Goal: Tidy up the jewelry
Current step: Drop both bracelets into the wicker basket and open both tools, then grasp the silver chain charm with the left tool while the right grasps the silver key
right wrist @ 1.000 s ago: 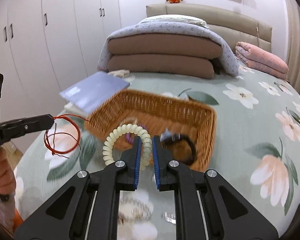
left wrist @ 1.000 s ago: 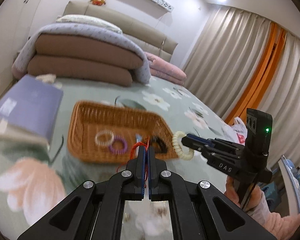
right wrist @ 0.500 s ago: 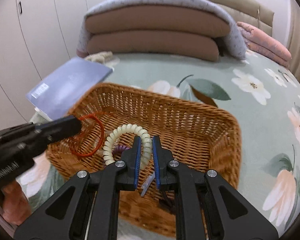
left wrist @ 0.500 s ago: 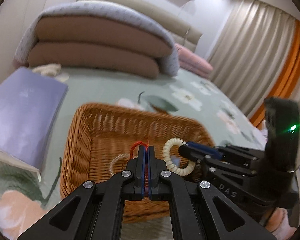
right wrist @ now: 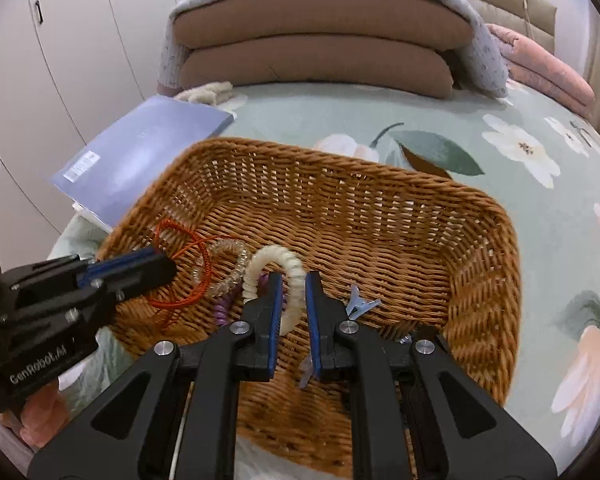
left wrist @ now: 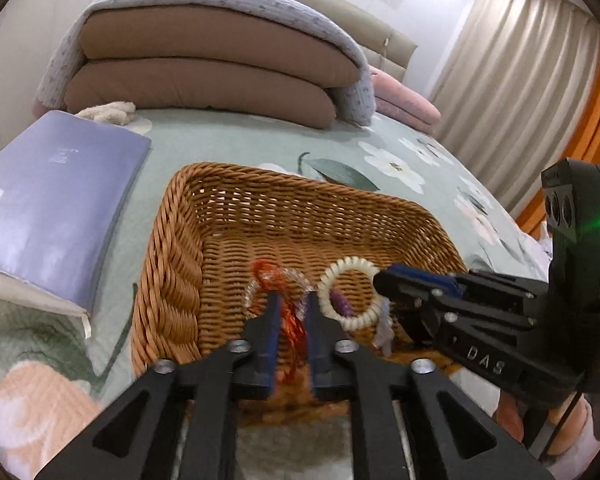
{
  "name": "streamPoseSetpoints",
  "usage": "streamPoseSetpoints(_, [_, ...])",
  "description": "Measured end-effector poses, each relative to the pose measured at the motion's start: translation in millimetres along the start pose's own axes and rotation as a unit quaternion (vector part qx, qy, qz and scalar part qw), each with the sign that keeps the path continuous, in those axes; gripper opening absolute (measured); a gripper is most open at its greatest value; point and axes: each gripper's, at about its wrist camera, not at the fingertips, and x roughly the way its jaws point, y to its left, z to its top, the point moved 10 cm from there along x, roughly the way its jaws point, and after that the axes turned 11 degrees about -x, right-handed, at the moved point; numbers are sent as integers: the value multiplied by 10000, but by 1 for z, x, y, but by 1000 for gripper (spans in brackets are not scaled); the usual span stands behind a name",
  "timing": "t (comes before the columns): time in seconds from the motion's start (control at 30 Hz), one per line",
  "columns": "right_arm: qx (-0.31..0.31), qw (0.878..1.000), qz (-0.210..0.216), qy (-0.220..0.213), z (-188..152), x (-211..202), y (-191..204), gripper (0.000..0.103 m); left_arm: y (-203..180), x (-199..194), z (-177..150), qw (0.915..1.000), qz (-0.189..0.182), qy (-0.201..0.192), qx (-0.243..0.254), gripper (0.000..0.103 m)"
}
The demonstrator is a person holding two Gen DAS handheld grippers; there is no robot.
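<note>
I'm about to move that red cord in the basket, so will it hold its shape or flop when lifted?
The red cord will likely flop: it lies in loose, uneven loops across the basket. It looks thin, so probably very light. It overlaps the clear coil, so it may snag and drag it.

The basket [right wrist: 380,216] is woven wicker, warm brown, ribbed and rough with open gaps in its walls. In it lie a cream coil band [right wrist: 288,276] of smooth, slightly glossy plastic, a clear coil [right wrist: 228,264] of glassy plastic, a purple coil [right wrist: 222,308] and a thin red cord [right wrist: 180,240] of matt thread. A pale blue clip [right wrist: 360,306] looks like translucent plastic. Both grippers, left [left wrist: 292,320] and right [right wrist: 292,300], are matt black plastic with bright metal screws and blue rubbery pads. The bedspread [right wrist: 540,216] is soft matt cloth printed with flowers; the pillows [right wrist: 320,40] are brown fabric. The book [left wrist: 52,192] has a smooth, faintly sheeny lilac cover.
</note>
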Motion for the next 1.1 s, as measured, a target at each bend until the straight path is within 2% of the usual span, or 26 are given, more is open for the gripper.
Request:
streamPoseSetpoints(0.03, [-1,10000,-13,-63,0,-6,1,11,-1,-4,0,10000,11,-29,17,45])
streamPoseSetpoints(0.07, [-4,9999,-6,-119,-1,-12,2,11,-2,-11,0,9999,37,-135,55,49])
streamPoseSetpoints(0.3, [69,9988,83,-480,-17,-63,8,14,-10,-50,-7,9994,-74,-315,138,51])
streamPoseSetpoints(0.4, [189,9964,232,-791,-27,-92,11,29,-16,-75,-19,9986,-82,-448,284,51])
streamPoseSetpoints(0.47, [307,9943,292,-983,-39,-114,10,61,-21,-89,-32,9981,-163,-483,336,51])
streamPoseSetpoints(0.63, [401,9923,208,-1149,-72,-156,7,62,-24,-121,-69,9974,-160,-536,449,55])
streamPoseSetpoints(0.7, [404,9923,118,-1163,-87,-173,6,74,-23,-133,-86,9975,-170,-529,433,59])
streamPoseSetpoints(0.73, [411,9923,-24,-1172,-95,-182,3,89,-23,-138,-92,9976,-173,-522,415,63])
streamPoseSetpoints(0.77, [424,9917,-193,-1198,-103,-191,-1,98,-21,-143,-100,9978,-156,-520,384,65])
streamPoseSetpoints(0.93, [359,9880,-667,-1343,-138,-225,-14,99,-10,-166,-131,9982,-58,-552,230,67])
streamPoseSetpoints(1.1, [459,9897,-624,-1206,-178,-235,-25,99,-11,-172,-161,9982,30,-459,382,67])
